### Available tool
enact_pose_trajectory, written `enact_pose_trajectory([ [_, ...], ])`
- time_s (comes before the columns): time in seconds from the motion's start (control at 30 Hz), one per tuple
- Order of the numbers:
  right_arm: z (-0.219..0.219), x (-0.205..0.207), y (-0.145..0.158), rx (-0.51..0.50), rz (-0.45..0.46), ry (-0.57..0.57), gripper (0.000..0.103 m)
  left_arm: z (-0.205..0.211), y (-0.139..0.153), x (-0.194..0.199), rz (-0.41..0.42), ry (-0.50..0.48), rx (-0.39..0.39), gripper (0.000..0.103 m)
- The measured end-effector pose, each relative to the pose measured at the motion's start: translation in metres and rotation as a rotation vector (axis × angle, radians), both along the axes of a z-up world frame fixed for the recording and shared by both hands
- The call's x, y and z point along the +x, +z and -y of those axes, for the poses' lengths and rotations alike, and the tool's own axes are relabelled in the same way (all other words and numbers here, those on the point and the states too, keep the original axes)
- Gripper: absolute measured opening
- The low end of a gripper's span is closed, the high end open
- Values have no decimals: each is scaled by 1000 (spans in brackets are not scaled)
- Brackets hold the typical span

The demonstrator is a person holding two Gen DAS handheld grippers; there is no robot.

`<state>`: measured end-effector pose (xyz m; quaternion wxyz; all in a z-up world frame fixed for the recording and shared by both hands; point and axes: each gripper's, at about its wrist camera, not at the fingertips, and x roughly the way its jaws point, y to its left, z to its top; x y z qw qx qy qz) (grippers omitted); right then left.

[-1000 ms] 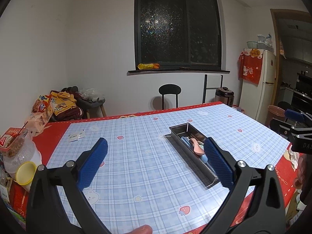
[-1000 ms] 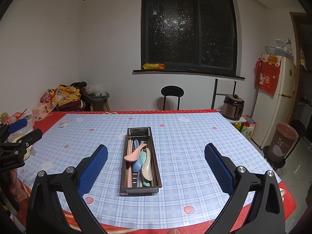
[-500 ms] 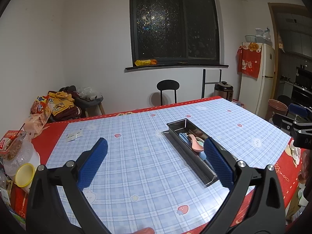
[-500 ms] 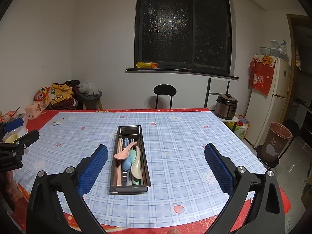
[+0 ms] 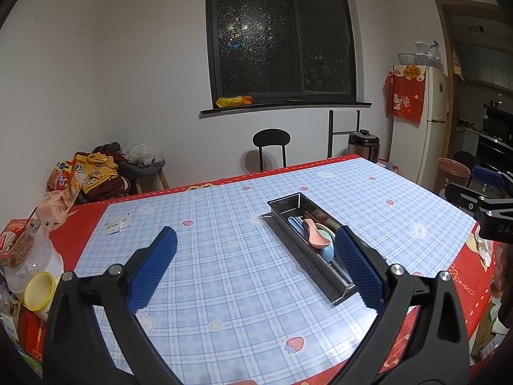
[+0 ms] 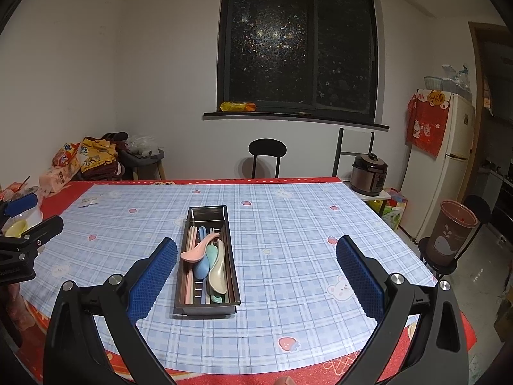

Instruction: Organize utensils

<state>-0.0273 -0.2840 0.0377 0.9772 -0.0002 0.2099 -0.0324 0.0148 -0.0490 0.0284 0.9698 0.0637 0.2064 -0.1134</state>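
A long steel utensil tray (image 6: 231, 234) (image 5: 285, 205) lies on the checked tablecloth. It holds a pink spoon (image 6: 195, 250) (image 5: 315, 235), a blue spoon (image 6: 201, 268), a cream spoon (image 6: 218, 271), a green one and several chopsticks (image 6: 189, 256). My left gripper (image 5: 255, 268) is open and empty, above the table left of the tray. My right gripper (image 6: 256, 276) is open and empty, above the table's near edge, with its left finger beside the tray. Each gripper also shows at the edge of the other's view (image 6: 22, 243) (image 5: 481, 199).
A plastic jar and yellow lid (image 5: 38, 288) stand at the table's left edge with snack bags (image 5: 61, 189). A small paper (image 5: 118, 226) lies on the cloth. Beyond the table are a black chair (image 6: 267, 157), a rice cooker (image 6: 368, 173), a fridge (image 6: 449, 160) and a brown bin (image 6: 455, 231).
Both grippers have drifted slightly, so the table and tray shift a little in each view. Both stay open and empty; the tray's contents are unchanged.
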Motion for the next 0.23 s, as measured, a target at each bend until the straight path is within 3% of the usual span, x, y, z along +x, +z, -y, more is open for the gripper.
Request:
enact_pose_trajectory([
  [0.23, 2, -1, -1, 4, -1, 0, 97, 0, 0, 1, -9, 3, -5, 97],
])
